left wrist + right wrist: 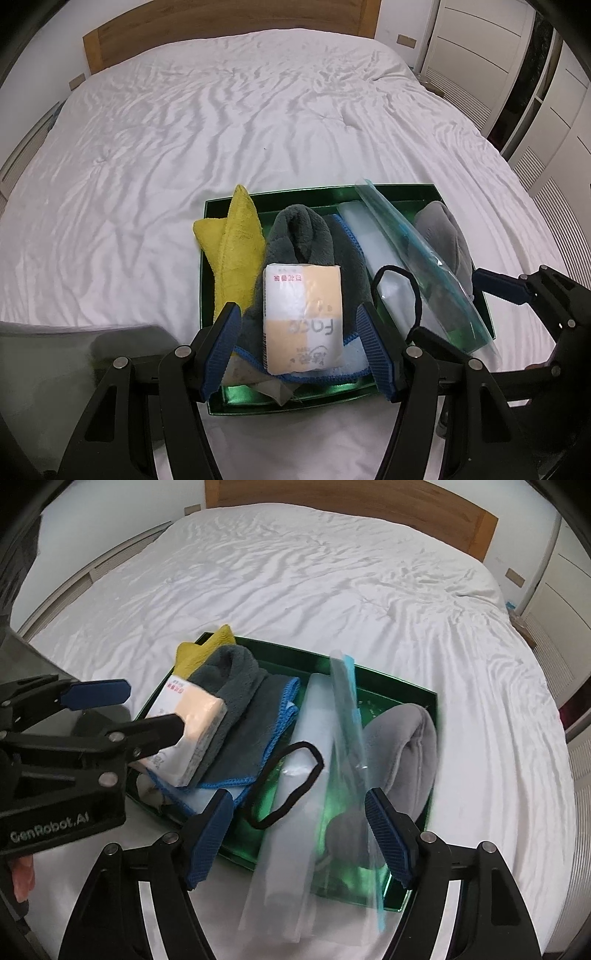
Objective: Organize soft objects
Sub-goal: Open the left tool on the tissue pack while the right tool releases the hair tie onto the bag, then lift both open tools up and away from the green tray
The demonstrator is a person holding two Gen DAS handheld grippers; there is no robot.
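A green tray (295, 402) on the white bed holds a yellow towel (236, 251), a dark grey blue-edged towel (299, 236), a black hair band (416, 295), a clear zip bag (424, 266) and a light grey soft piece (443, 232). An orange-and-white tissue pack (303, 314) lies on the dark towel. My left gripper (301, 347) is open around the pack, with a gap at each pad. In the right wrist view my right gripper (299, 830) is open, and the blurred zip bag (343, 738) lies loose between its fingers, partly over the tray rim (402, 683).
The rumpled white sheet (258, 122) stretches beyond the tray to a wooden headboard (221, 33). White wardrobe doors (480, 55) stand along the bed's right side. A frosted pouch (314, 716) lies under the zip bag. A person's hand (22, 878) shows at the lower left.
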